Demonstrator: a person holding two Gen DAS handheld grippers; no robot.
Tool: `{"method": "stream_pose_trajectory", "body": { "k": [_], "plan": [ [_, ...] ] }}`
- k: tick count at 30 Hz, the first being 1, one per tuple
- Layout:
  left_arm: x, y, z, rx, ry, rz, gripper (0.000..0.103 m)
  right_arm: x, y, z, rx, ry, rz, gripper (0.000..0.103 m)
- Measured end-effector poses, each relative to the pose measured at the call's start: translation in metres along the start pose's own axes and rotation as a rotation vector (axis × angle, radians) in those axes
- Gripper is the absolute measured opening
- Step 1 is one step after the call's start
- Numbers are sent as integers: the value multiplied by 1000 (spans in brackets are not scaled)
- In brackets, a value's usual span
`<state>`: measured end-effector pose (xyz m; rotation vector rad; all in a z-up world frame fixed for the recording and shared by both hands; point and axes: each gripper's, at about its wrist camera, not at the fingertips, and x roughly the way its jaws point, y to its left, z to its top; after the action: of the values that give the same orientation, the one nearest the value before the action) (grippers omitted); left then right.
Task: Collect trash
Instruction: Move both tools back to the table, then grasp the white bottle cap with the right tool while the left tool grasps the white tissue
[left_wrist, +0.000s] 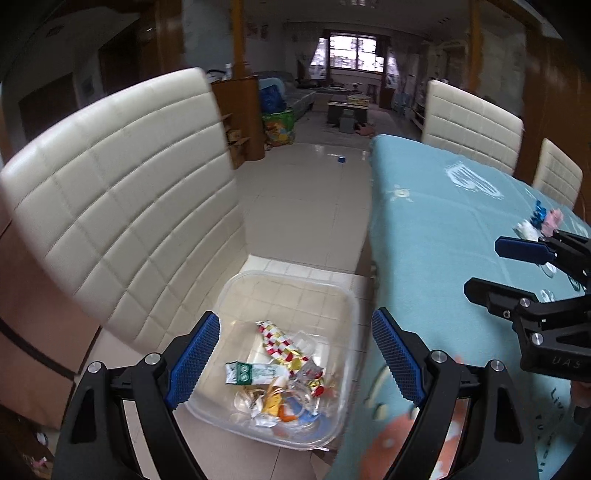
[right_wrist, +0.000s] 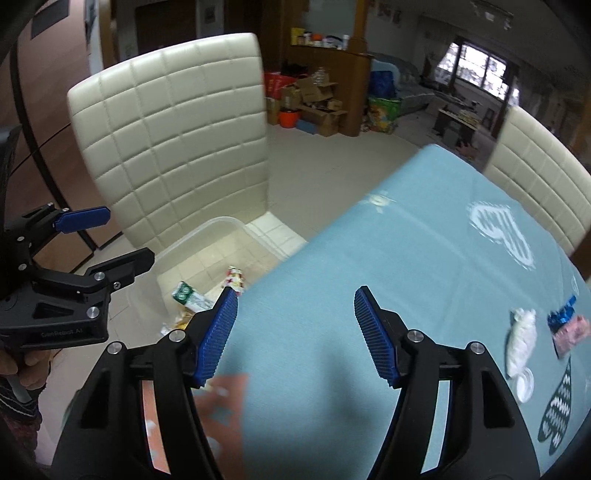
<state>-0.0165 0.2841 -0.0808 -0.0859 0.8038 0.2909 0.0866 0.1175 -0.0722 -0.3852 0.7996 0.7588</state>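
Note:
A clear plastic bin (left_wrist: 236, 291) stands on a cream chair seat beside the table and holds several wrappers, among them a red-and-white checked one (left_wrist: 275, 341) and a green-and-white carton (left_wrist: 251, 374). My left gripper (left_wrist: 295, 354) hangs open and empty above the bin. My right gripper (right_wrist: 295, 332) is open and empty over the blue tablecloth (right_wrist: 388, 277). On the cloth at the right lie a white wrapper (right_wrist: 521, 338), a blue foil piece (right_wrist: 561, 314) and a pink wrapper (right_wrist: 572, 330). The bin also shows in the right wrist view (right_wrist: 207, 232).
A cream padded chair (left_wrist: 122, 206) holds the bin, its backrest behind it. Two more cream chairs (left_wrist: 469, 125) stand at the table's far side. A small blue object (left_wrist: 341, 159) lies on the tiled floor. Boxes (right_wrist: 317, 99) are stacked by a wooden cabinet.

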Motion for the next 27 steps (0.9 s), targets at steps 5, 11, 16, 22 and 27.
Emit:
{"method": "stream_pose_trajectory", "body": {
  "k": [5, 11, 16, 22, 27],
  "plan": [
    [1, -57, 16, 85, 6, -61, 82, -22, -61, -23, 103, -18, -62, 67],
    [5, -130, 32, 187, 19, -135, 82, -43, -134, -55, 234, -27, -141, 67],
    [13, -195, 46, 263, 34, -195, 82, -52, -187, -88, 325, -10, -182, 67],
    [24, -241, 55, 298, 59, -221, 82, -39, -214, -107, 362, 20, -168, 67],
    [35, -254, 60, 314, 80, -194, 82, -20, -225, -115, 372, 49, -139, 66]
  ]
}}
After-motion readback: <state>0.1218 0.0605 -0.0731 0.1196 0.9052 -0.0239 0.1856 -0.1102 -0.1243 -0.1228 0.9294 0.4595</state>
